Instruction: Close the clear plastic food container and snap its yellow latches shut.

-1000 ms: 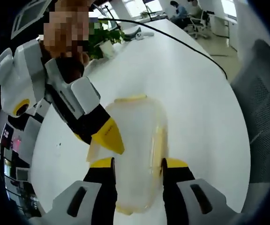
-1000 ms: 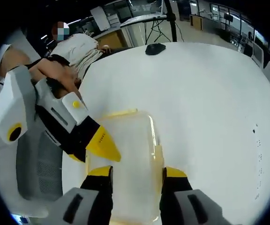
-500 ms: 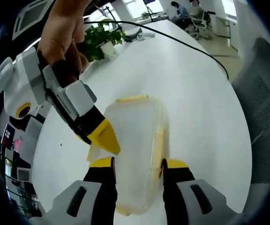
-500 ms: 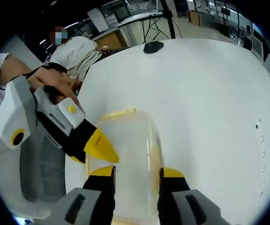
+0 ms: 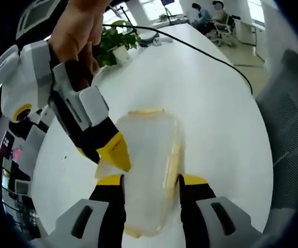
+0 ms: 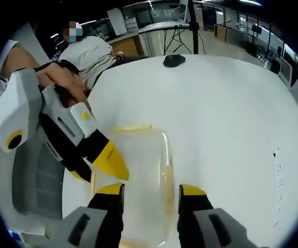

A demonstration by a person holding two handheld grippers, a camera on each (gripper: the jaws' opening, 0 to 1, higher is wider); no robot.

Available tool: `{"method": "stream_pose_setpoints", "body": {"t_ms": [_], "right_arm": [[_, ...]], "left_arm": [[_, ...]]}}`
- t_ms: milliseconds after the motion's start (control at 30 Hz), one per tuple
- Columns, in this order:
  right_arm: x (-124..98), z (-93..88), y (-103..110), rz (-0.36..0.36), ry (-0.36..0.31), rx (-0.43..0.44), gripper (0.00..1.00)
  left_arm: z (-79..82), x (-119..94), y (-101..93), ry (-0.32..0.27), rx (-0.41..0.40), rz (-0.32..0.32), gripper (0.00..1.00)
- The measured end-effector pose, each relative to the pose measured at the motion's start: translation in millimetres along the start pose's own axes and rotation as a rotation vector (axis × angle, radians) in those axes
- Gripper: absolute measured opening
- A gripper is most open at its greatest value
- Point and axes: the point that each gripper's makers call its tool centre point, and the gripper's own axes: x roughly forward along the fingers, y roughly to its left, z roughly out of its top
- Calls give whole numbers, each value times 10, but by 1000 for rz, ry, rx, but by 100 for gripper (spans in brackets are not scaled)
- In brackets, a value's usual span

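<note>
While the clear plastic food container (image 5: 148, 160) with yellow latches (image 5: 172, 165) is lying lidded on the white tabletop (image 5: 216, 103), I'm hovering both grippers over it. Left gripper (image 5: 150, 182) and right gripper (image 6: 148, 190) fingers are standing wide, gripping nothing; whether the latches are snapped I cannot tell.

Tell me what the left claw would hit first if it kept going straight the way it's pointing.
Most likely the clear plastic food container. It lies directly ahead of the left claw, between the open jaws, on the white table. Depth is hard to judge, but nothing else seems to lie in that line.
</note>
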Motion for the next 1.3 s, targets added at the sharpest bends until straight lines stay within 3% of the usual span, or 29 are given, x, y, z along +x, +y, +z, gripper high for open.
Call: {"method": "stream_pose_setpoints", "body": {"t_ms": [133, 400, 533, 767, 1067, 1300], "right_arm": [[-39, -35, 50, 6, -15, -25, 47], [-128, -211, 69, -4, -8, 1, 46], [-163, -218, 81, -15, -36, 24, 46], [-227, -251, 139, -24, -60, 53, 51], [-233, -303, 214, -49, -78, 55, 55], [-234, -352, 277, -54, -82, 66, 56]], "left_arm": [[-3, -21, -24, 9, -3, -24, 39], [-13, -64, -79, 5, -6, -69, 42], [-8, -82, -67, 5, -10, -73, 40], [-4, -127, 37, 2, -60, -73, 47], [-119, -142, -12, 59, 1, -105, 52], [-141, -151, 28, 65, -9, -110, 56]]}}
